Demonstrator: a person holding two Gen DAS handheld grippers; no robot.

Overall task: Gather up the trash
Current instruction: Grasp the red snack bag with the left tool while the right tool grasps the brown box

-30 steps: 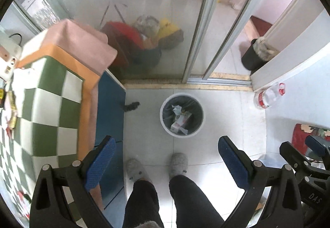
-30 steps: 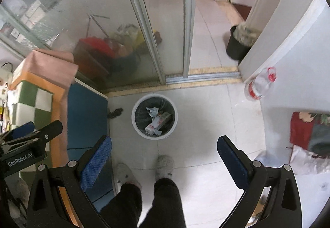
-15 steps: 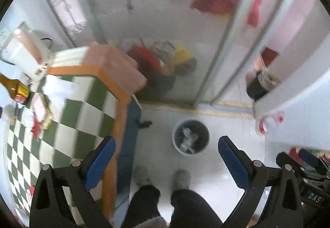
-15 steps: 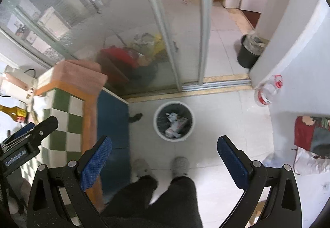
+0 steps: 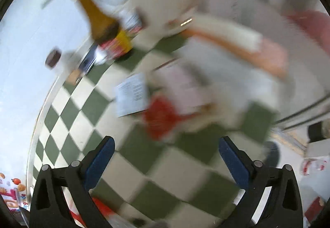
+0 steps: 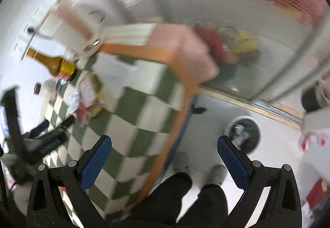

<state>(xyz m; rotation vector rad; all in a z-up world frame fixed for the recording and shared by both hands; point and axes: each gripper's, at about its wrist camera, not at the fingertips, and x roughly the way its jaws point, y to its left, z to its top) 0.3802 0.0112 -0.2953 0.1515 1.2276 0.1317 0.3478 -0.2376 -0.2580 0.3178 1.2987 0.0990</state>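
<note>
Both views are blurred by motion. My left gripper (image 5: 165, 157) is open and empty above the green-and-white checked tablecloth (image 5: 132, 170). Ahead of it lie a red wrapper (image 5: 163, 118), a white printed paper (image 5: 132, 95) and pale crumpled packaging (image 5: 183, 91). My right gripper (image 6: 163, 155) is open and empty over the table's corner. The same litter (image 6: 86, 100) shows far left in the right wrist view. The white bin (image 6: 244, 135) with trash in it stands on the floor, right of the table. My left gripper (image 6: 44, 137) shows at the left there.
An amber bottle (image 5: 99, 21) with a yellow label stands at the table's back, also in the right wrist view (image 6: 53, 63). A small dark cap (image 5: 53, 56) lies left of it. A glass sliding door (image 6: 257, 46) is behind. The person's legs (image 6: 185, 197) and slippers are below.
Both grippers have swung left and up from the floor bin to the table. The left one now looks at the litter on the tablecloth. Both stay open.
</note>
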